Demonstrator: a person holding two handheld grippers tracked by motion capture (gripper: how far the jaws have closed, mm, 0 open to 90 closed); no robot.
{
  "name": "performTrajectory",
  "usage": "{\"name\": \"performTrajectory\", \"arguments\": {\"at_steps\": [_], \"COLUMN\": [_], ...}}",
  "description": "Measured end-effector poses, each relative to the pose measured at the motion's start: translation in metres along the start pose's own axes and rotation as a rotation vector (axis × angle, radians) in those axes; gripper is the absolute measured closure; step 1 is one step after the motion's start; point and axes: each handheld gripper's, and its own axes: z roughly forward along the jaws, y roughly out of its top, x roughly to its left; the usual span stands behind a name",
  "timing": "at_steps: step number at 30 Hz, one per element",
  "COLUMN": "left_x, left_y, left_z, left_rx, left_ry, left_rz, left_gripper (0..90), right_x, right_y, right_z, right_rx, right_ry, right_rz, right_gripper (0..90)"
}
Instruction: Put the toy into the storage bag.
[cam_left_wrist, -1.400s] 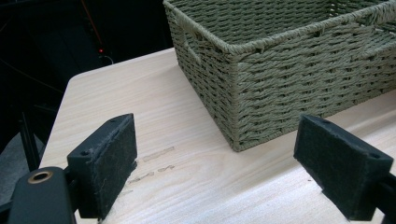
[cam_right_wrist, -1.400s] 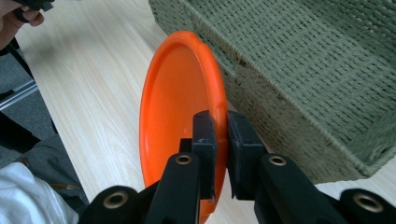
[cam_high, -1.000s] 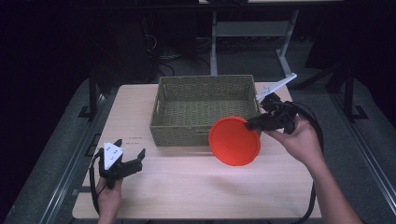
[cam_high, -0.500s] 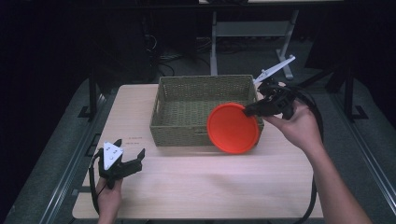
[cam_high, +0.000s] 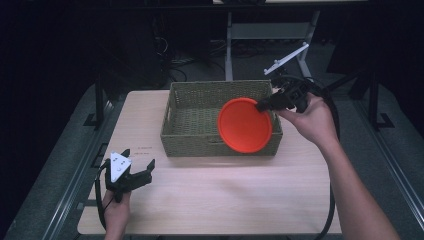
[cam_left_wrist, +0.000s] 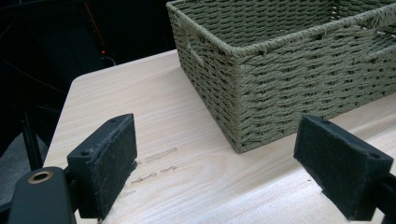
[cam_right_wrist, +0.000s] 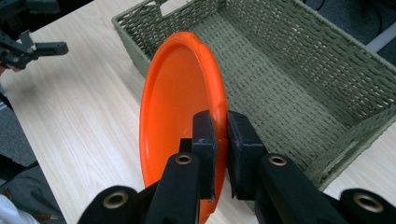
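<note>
Orange round plastic plate (cam_high: 245, 125) hangs on edge over the right front part of the green woven rectangular basket (cam_high: 195, 117), its hollow face turned toward the person. Its rim is pinched between the black pads of the right gripper (cam_high: 265, 104), whose jaws are closed tight on that rim, as the right gripper view shows, with the plate (cam_right_wrist: 180, 107) standing upright above the basket's front wall (cam_right_wrist: 140, 56) and the pale wooden table (cam_right_wrist: 79, 107). A second ago the plate hung lower and nearer the person, in front of the basket's right corner; since then it has risen and gone back over the basket. The left gripper (cam_high: 137, 172) rests at the table's front left, unmoved, its jaws spread wide with nothing between them, well apart from the basket (cam_left_wrist: 289, 70). The plate covers part of the basket's front wall, and the right jaws cover a stretch of its rim.
</note>
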Motion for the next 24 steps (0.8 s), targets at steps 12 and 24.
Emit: {"name": "performTrajectory", "arguments": {"at_steps": [12, 24], "left_x": [-0.001, -0.001], "left_y": [0.0, 0.0], "left_z": [0.0, 0.0], "left_rx": [-0.007, -0.008], "left_ry": [-0.004, -0.006], "left_rz": [-0.006, -0.008], "left_gripper": [12.8, 12.8], "right_x": [-0.018, -0.028], "right_y": [0.017, 0.033], "right_z": [0.008, 0.02], "right_rx": [-0.005, 0.007], "right_ry": [-0.01, -0.039], "right_rz": [0.044, 0.064], "right_gripper": [82.2, 82.1]}}
